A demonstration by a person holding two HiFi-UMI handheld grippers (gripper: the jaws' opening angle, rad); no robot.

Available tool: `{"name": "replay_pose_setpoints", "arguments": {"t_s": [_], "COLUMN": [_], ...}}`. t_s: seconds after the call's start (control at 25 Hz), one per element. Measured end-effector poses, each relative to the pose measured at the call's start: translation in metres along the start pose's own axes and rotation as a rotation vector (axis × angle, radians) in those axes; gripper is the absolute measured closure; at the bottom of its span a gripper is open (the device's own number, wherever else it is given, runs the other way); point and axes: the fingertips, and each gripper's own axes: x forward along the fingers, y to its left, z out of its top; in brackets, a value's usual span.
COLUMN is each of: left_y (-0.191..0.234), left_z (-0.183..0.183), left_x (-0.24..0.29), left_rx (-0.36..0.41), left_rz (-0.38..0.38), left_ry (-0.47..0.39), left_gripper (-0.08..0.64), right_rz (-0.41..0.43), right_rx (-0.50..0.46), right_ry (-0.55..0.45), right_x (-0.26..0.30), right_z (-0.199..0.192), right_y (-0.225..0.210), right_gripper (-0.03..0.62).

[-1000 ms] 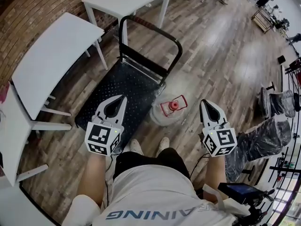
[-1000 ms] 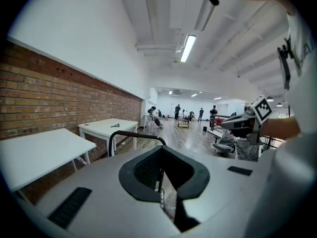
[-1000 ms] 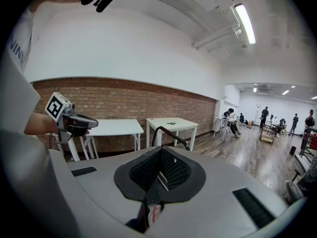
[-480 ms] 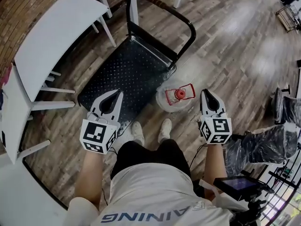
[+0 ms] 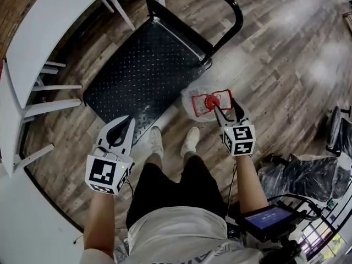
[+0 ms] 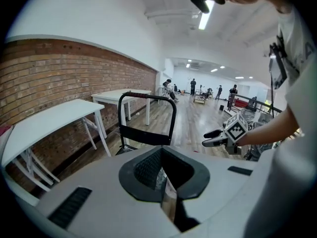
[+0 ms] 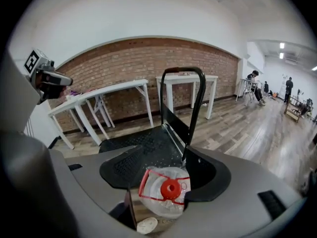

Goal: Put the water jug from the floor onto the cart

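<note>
The clear water jug (image 5: 199,104) with a red cap and red carry handle stands on the wood floor beside the near right corner of the black cart (image 5: 144,65). My right gripper (image 5: 226,113) is right at the jug's red handle, and its jaws are opening. In the right gripper view the jug (image 7: 162,206) sits low between the spread jaws of that gripper (image 7: 170,166), with no pad pressing on it. My left gripper (image 5: 118,130) hovers shut and empty over the cart's near left corner, with only a thin slit between the jaws in the left gripper view (image 6: 162,168).
White tables (image 5: 47,34) stand to the left of the cart along the brick wall. The cart's upright push handle (image 5: 234,12) is at its far end. The person's shoes (image 5: 157,143) are just behind the jug. Plastic-wrapped bundles (image 5: 308,175) lie at the right.
Both grippers have come down toward the floor. The right one moved in to the jug's handle and its jaws went from shut to spread. The head view has dropped closer to the cart.
</note>
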Motion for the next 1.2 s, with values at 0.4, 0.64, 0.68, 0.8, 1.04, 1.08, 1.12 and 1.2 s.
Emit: {"name": "replay_pose_setpoints", "arguments": {"t_s": [0.4,0.64,0.68,0.8,1.04,1.08,1.12,1.2], "left_y": [-0.001,0.009,0.01,0.014,0.023,0.024,0.024,0.026], "left_z": [-0.067,-0.102,-0.106,-0.111,-0.105,-0.104,-0.103,-0.102], "left_x": [0.031,0.031,0.031,0.033,0.036,0.034,0.033,0.029], "left_rx": [-0.08,-0.11,-0.117,-0.129,-0.145,-0.144,-0.143,-0.142], "left_rz": [0.013,0.062,0.066,0.068,0.065,0.065,0.064,0.062], "left_ry": [0.06,0.11,0.111,0.114,0.101,0.099,0.098,0.097], "left_gripper": [0.558,0.558,0.558,0.56,0.558,0.558,0.558,0.558], "right_rz": [0.017,0.004,0.0,-0.025,-0.061,-0.064,-0.068,-0.08], "right_rx": [-0.01,-0.012,-0.009,-0.019,0.022,0.023,0.025,0.038], "right_ry": [0.149,0.222,0.224,0.219,0.192,0.197,0.205,0.226], "right_x": [0.091,0.126,0.129,0.134,0.138,0.137,0.136,0.132], "right_z": [-0.106,-0.156,-0.16,-0.165,-0.157,-0.157,-0.159,-0.163], "right_y": [-0.014,-0.019,-0.019,-0.02,-0.026,-0.027,-0.027,-0.027], "right_gripper": [0.267,0.264,0.264,0.264,0.278,0.279,0.279,0.281]}}
